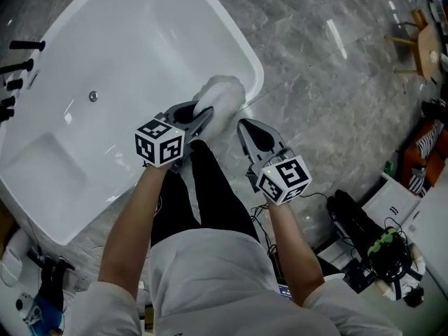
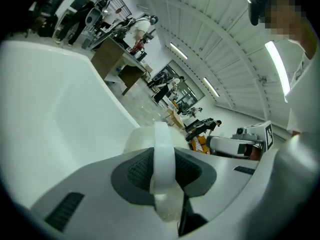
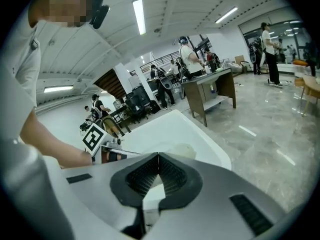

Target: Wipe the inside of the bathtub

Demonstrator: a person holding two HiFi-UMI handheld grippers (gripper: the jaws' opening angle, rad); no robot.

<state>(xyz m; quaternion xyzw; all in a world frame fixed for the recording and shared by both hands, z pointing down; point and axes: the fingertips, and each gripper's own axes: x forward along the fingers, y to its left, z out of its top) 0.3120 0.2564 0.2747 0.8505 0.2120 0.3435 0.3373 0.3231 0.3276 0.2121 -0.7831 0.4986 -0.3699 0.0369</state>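
The bathtub [image 1: 140, 40] sits ahead of and off to the left of both claws, open side up. Its long axis runs slantwise in the head view, from the end nearest the person's left elbow out to the rounded end just past the left claw [image 1: 203, 112]. The drain [image 1: 92, 96] is well off to that claw's left, and the taps [image 1: 21, 61] are further out the same way.

The left claw is clamped on a white strap of a fluffy white pad [image 1: 222, 93]. The pad sticks straight out past its tips and rests on or just over the tub's near rim, I can't tell which. The right claw [image 1: 243, 126] is just to the right of it, outside the tub over the grey floor [image 1: 336, 82], tips pressed together with nothing in them.

Looks to me like wiping is only about to start or between strokes, since the pad is at the rim rather than down on the inner wall. I'd guess the next move is to drop the pad over the edge and sweep along the tub's length, keeping it flat
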